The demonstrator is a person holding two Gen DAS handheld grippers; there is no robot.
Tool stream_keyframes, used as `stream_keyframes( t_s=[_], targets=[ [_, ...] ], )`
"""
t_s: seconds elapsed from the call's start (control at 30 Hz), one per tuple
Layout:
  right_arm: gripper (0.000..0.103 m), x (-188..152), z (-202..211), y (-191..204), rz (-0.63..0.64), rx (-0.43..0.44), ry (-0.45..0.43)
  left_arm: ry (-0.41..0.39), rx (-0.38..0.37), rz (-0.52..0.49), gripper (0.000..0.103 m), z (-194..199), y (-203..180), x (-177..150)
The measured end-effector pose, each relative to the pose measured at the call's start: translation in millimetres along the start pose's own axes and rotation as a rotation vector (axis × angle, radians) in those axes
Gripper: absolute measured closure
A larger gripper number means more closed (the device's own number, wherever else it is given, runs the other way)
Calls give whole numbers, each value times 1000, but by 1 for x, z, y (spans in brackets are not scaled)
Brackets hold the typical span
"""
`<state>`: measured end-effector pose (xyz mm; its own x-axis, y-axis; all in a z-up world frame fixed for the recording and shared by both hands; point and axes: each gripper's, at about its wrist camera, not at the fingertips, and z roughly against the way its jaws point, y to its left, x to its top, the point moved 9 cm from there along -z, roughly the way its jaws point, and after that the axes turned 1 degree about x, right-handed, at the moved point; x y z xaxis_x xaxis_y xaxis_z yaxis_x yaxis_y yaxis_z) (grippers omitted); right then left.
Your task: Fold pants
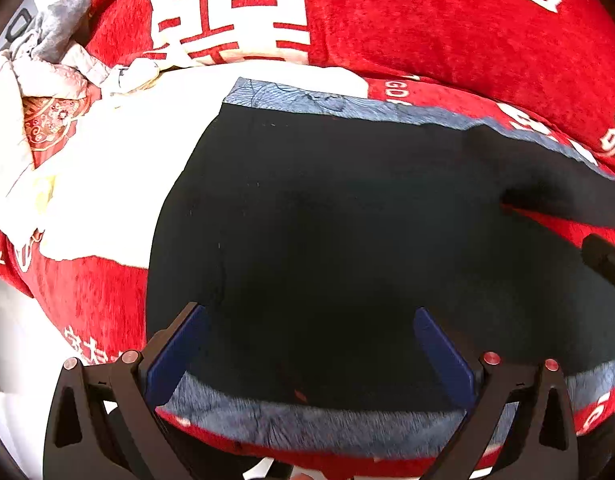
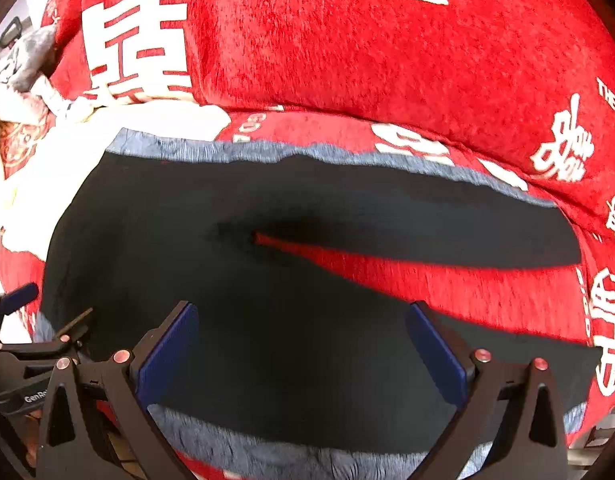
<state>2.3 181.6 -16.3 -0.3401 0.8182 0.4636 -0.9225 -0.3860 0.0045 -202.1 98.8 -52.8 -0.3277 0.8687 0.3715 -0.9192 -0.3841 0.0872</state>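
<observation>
Black pants (image 1: 347,216) lie spread flat on a grey-blue mat (image 1: 307,416) on a red blanket. In the right wrist view the pants (image 2: 227,280) show both legs running right, parted by a red gap (image 2: 427,280). My left gripper (image 1: 311,316) is open and empty, hovering over the waist end near the front edge. My right gripper (image 2: 303,312) is open and empty over the crotch and near leg. The left gripper also shows at the left edge of the right wrist view (image 2: 31,344).
A red cushion with white characters (image 1: 427,12) rises behind the pants. A white blanket patch (image 1: 119,168) and a heap of crumpled clothes (image 1: 55,60) lie to the left. The mat's far edge (image 2: 267,148) borders the pants.
</observation>
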Motion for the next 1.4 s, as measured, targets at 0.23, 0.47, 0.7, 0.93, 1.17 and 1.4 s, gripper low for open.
stream_keyframes(
  t_s=[0.23, 0.47, 0.7, 0.93, 1.17, 1.4],
  targets=[
    [0, 35, -25, 19, 83, 1, 3, 18, -1, 26, 0, -22, 3, 33],
    [0, 57, -62, 19, 101, 22, 42, 34, 11, 21, 0, -46, 2, 57],
    [0, 74, -91, 16, 122, 34, 66, 44, 18, 14, 0, -64, 1, 72],
    [0, 94, -130, 31, 260, 123, 100, 21, 26, -35, 0, -72, -4, 98],
    [1, 120, -171, 49, 461, 238, 130, 25, -4, -69, 0, -78, -4, 113],
    [3, 122, -207, 65, 536, 365, 234, 34, -46, -68, 0, -85, -7, 119]
  ],
)
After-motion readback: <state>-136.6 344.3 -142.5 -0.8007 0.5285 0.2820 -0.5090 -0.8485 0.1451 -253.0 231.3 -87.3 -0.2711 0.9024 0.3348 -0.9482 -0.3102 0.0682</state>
